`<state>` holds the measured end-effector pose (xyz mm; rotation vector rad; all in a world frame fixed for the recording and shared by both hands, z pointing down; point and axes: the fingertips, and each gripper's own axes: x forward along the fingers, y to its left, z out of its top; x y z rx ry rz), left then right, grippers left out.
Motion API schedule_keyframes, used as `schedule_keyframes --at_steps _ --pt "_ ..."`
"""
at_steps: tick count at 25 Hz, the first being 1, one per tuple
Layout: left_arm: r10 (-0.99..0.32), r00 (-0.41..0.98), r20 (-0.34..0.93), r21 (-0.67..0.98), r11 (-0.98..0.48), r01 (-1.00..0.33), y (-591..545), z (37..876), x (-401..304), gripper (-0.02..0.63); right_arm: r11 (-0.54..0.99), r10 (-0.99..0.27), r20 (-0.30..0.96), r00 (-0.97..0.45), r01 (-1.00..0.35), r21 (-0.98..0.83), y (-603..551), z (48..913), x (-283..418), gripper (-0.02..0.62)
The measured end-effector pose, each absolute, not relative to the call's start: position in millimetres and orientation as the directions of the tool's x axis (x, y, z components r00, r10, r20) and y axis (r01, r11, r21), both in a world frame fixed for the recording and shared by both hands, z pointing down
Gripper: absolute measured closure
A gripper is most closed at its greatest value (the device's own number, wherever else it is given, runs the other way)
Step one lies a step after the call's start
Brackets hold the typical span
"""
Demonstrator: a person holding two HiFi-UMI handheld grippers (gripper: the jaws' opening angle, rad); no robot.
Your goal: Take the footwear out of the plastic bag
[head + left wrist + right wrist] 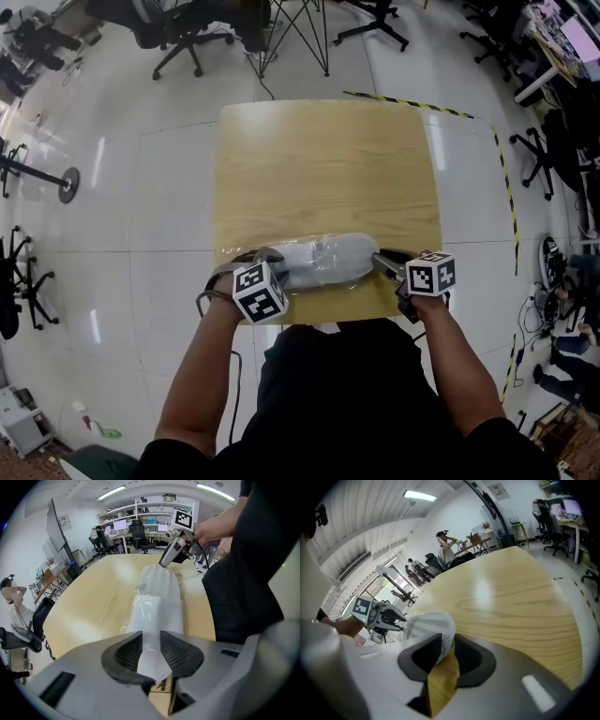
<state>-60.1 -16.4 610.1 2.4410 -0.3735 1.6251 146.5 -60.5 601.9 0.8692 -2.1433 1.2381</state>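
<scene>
A white mesh shoe [323, 260] lies in a clear plastic bag [157, 606] along the front edge of the wooden table [328, 159]. My left gripper [265, 256] is at the bag's left end. In the left gripper view it [151, 648] points steeply down and stands open, with the bag's pale end between the pads. My right gripper [382, 262] is at the other end. The right gripper view shows its jaws [447, 651] shut on the rounded end of the shoe [429, 625]. Each gripper shows in the other's view: the right gripper [165, 562] and the left gripper [396, 618].
The person's body stands right against the table's front edge. Office chairs [183, 42] and tripod legs [300, 37] stand on the floor behind the table. Yellow-black tape [511, 197] runs along the right. People sit at desks far off [446, 545].
</scene>
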Motion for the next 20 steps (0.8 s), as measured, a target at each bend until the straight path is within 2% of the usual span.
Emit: schedule_keyframes --at_steps 20 --pt "-0.105 0.365 0.925 0.014 -0.951 -0.309 -10 611 -62 0.532 0.336 -0.305 0.712 -0.632 -0.771 -0.54 -58 605 181 0.506"
